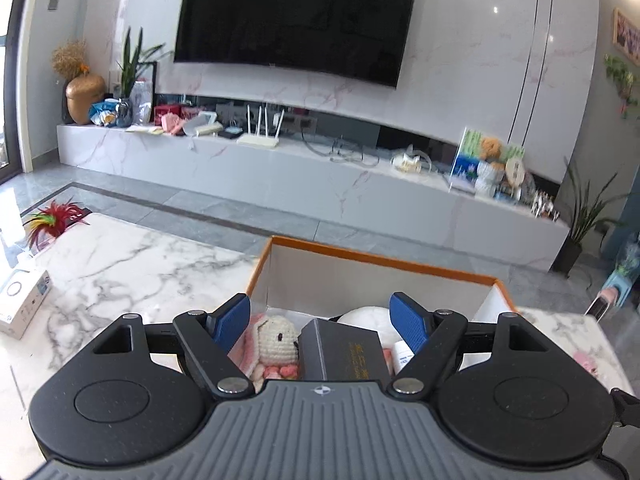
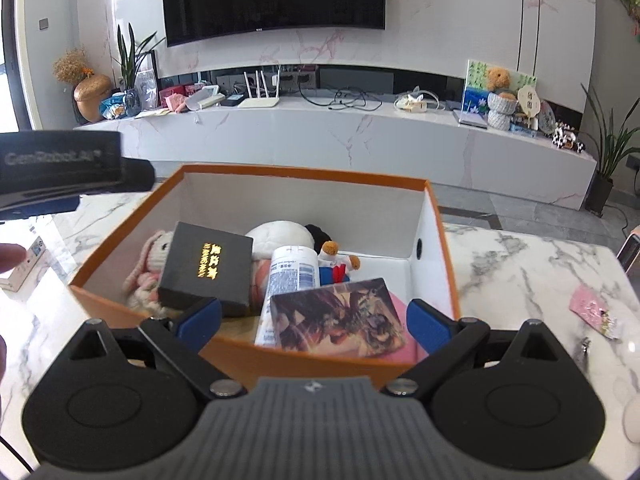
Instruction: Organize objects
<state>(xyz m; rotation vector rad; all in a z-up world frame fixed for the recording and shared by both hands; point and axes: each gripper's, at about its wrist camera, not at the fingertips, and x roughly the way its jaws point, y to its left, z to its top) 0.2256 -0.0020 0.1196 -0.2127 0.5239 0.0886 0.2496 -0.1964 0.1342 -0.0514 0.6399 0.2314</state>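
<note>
An orange box with a white inside (image 2: 434,248) stands on the marble table (image 2: 520,272). In it lie a black box with gold letters (image 2: 208,264), a knitted bunny (image 2: 154,258), a white plush (image 2: 280,232), a white tube (image 2: 292,280), a small blue doll (image 2: 336,260) and a picture card (image 2: 340,316). My right gripper (image 2: 314,324) hovers open above the box's near edge, holding nothing. My left gripper (image 1: 320,320) is open and empty over the bunny (image 1: 276,340) and black box (image 1: 344,348). Its body (image 2: 60,168) shows at the left of the right wrist view.
A pink packet (image 2: 592,308) and small metal bits lie on the table right of the box. A white carton (image 1: 24,300) and a red feathery ornament (image 1: 52,220) sit at the table's left. Beyond the floor runs a long TV cabinet (image 2: 360,136) under a wall TV.
</note>
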